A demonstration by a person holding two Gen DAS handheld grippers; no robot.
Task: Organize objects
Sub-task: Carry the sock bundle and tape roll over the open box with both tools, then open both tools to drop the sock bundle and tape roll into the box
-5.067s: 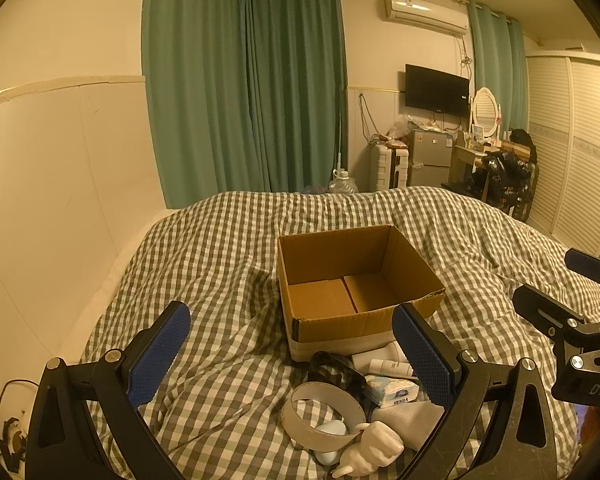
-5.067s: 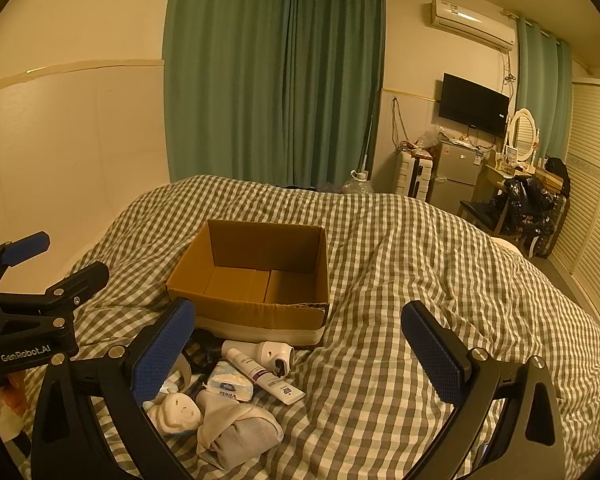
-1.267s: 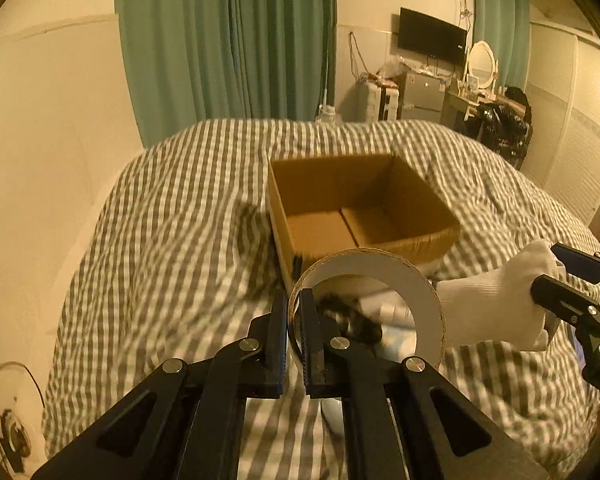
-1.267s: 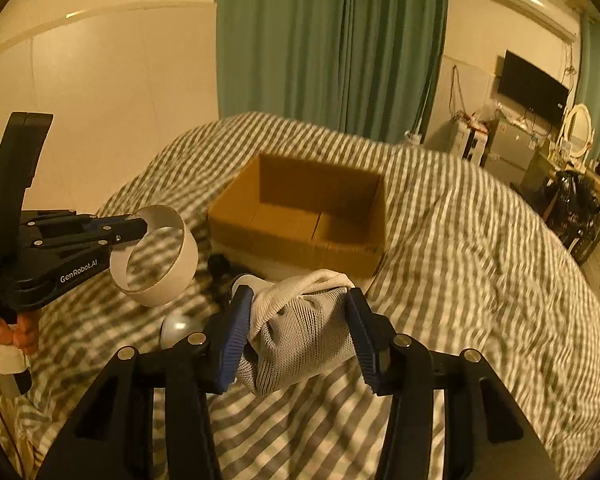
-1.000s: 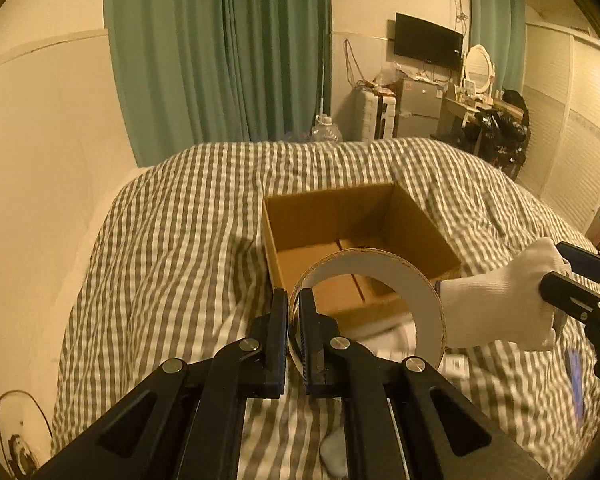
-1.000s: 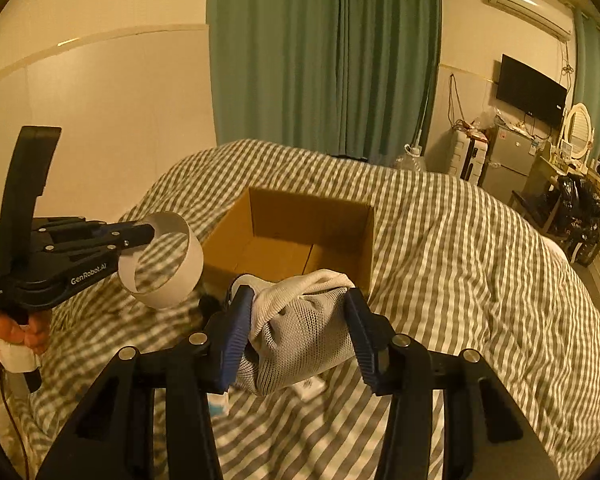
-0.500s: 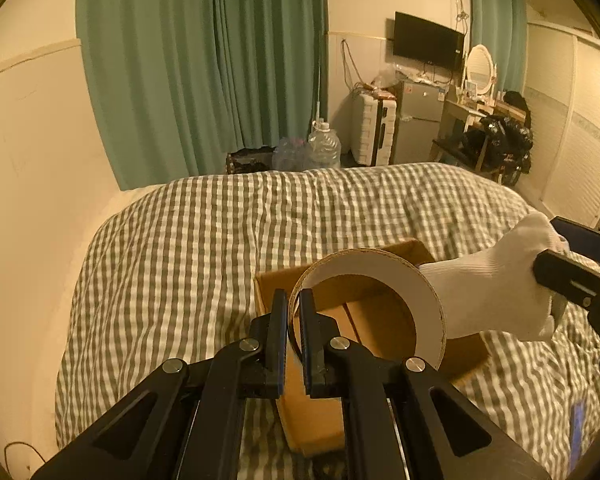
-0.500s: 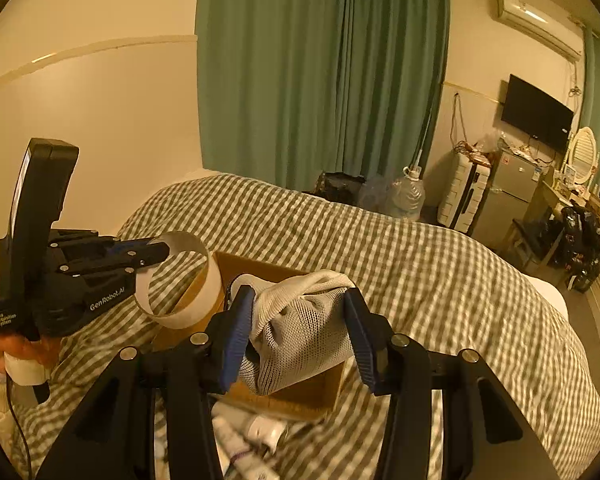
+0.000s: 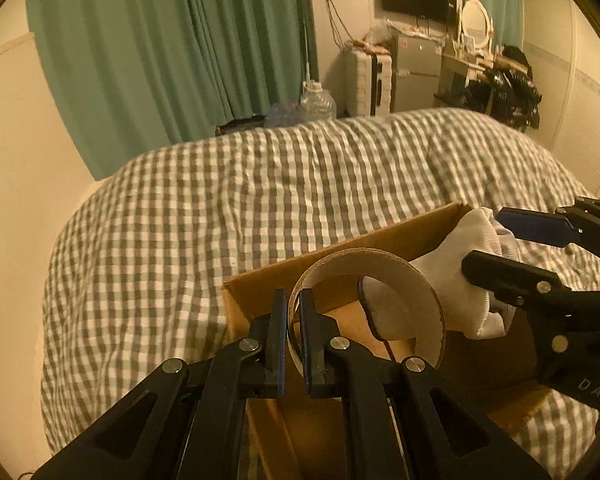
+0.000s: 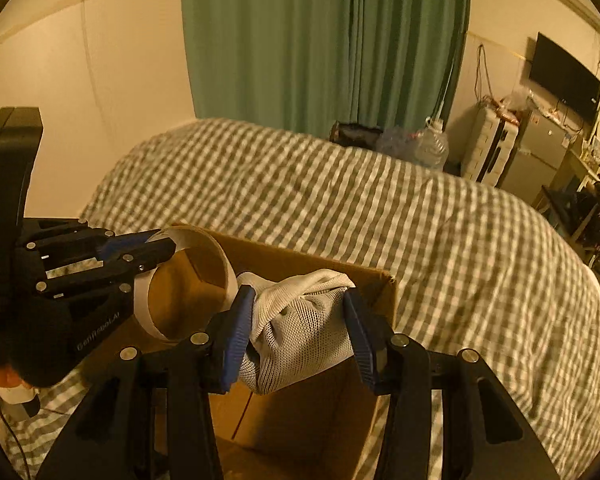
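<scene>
Green curtains [image 9: 172, 60] and a gingham-covered bed [image 9: 220, 208] form the setting; an open cardboard box [image 10: 300, 420] rests on the bed directly beneath both tools. Left tool [image 9: 294, 336]: jaws narrow, pinching the thin wall of a tape roll [image 9: 380, 272] so that the ring hangs upright over the box interior; gripping the wall edge-on suits a hollow ring too broad to span. Right tool [image 10: 298, 332]: jaws partly closed around a bundled white mesh sock [image 10: 300, 328], the soft fabric bulging between the blue pads [image 10: 236, 328]; a compressing hold is what keeps such a limp item from slipping. Both items are suspended above the box opening, close beside one another, apparently positioned for release into it. Neither item touches the box floor.
</scene>
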